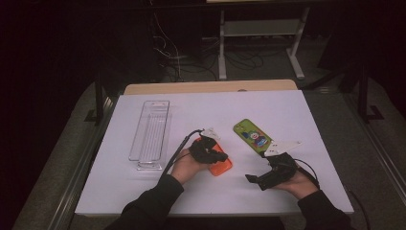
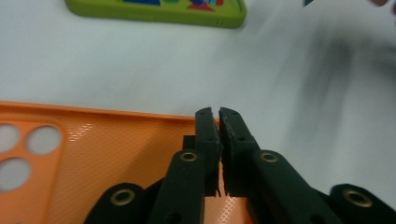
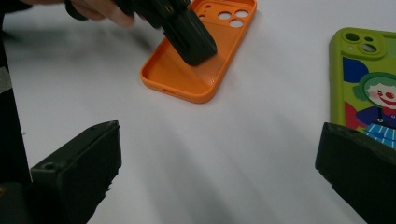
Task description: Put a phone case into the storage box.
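The left tongs (image 1: 221, 156), jaws pinched together, pressed into the thin, light, flexible orange silicone phone case (image 1: 221, 166) at the white tabletop's (image 1: 287, 108) centre, best gripped by its raised rim, while the right tongs (image 1: 255, 180) gaped empty at five o'clock.

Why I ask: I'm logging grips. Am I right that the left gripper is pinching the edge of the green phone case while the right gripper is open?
Not quite: the left gripper pinches the orange phone case, as the left gripper view shows. The green phone case lies untouched. The right gripper is open.
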{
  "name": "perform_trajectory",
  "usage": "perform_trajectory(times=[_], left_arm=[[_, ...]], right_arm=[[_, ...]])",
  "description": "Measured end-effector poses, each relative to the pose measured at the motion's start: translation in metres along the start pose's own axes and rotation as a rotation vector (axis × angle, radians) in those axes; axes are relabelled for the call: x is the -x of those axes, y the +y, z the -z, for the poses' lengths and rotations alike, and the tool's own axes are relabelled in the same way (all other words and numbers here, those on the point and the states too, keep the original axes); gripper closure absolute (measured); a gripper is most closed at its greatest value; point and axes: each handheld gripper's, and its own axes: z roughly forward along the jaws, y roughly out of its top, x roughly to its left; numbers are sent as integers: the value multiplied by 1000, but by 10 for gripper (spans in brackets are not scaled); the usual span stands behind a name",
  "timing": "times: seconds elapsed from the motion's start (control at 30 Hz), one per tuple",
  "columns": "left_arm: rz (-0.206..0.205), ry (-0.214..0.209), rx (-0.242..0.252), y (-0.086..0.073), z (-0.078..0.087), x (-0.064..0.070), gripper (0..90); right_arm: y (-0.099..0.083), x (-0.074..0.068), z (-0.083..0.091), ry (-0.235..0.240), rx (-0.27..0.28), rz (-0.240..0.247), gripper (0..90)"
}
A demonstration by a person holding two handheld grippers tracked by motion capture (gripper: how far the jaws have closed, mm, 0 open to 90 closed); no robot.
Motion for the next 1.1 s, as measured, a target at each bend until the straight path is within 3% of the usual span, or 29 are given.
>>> perform_trajectory(times=[0.17, 0.2, 0.5, 0.73, 0.93, 1.1], left_arm=[[-13, -5, 36, -5, 27, 3, 739], [-33, 0, 29, -7, 33, 3, 707], [-45, -6, 59, -32, 68, 1, 401], [-51, 12, 139, -49, 100, -6, 220], [-45, 32, 183, -51, 111, -7, 22], [-77, 39, 159, -52, 108, -6, 0]], right_arm=[[0, 0, 0, -3, -5, -10, 0], [0, 0, 0, -5, -5, -8, 0], [0, 0, -2, -12, -14, -8, 0], [0, 2, -2, -30, -10, -14, 0], [0, 1, -3, -47, -19, -48, 0], [1, -2, -4, -64, -35, -77, 0]])
